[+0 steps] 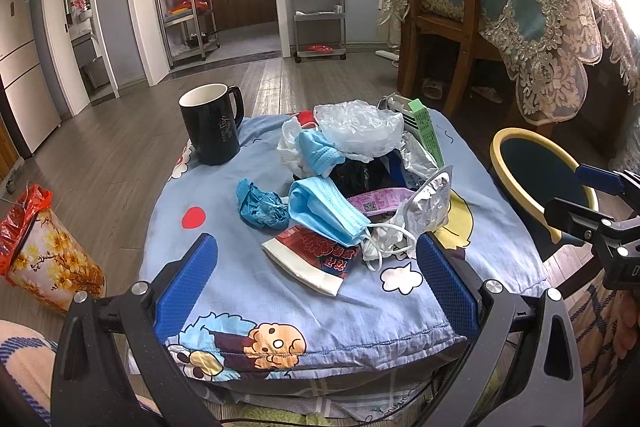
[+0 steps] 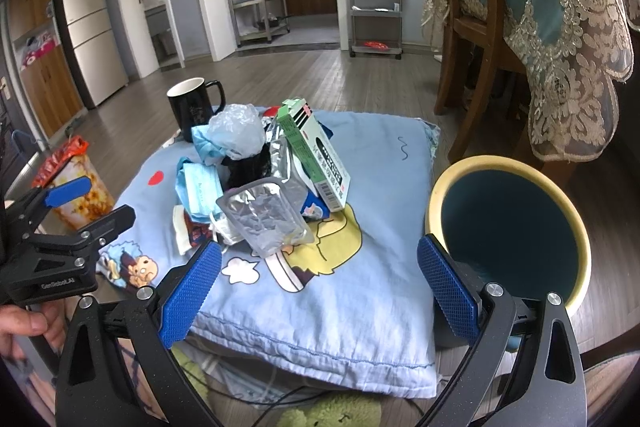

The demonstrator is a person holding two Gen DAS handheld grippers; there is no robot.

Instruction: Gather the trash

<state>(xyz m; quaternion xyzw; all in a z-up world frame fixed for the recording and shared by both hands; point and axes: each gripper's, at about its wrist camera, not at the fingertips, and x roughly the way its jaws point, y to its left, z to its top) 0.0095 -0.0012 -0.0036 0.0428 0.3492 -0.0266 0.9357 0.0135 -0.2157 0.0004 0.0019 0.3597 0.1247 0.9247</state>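
Observation:
A heap of trash lies on a blue cartoon cloth (image 1: 224, 291): blue face masks (image 1: 326, 213), a crumpled blue glove (image 1: 262, 207), a clear plastic bag (image 1: 360, 125), silver foil packs (image 2: 266, 221), a green and white box (image 2: 320, 155) and a red and white wrapper (image 1: 310, 259). My left gripper (image 1: 318, 285) is open and empty, just short of the red wrapper. My right gripper (image 2: 320, 291) is open and empty, in front of the foil pack. A yellow-rimmed teal bin (image 2: 510, 223) stands right of the cloth.
A black mug (image 1: 214, 125) stands at the cloth's far left. A floral bin with a red bag (image 1: 44, 251) sits on the floor to the left. A wooden chair (image 1: 440, 7) and a lace-covered table (image 1: 560, 19) stand at the back right.

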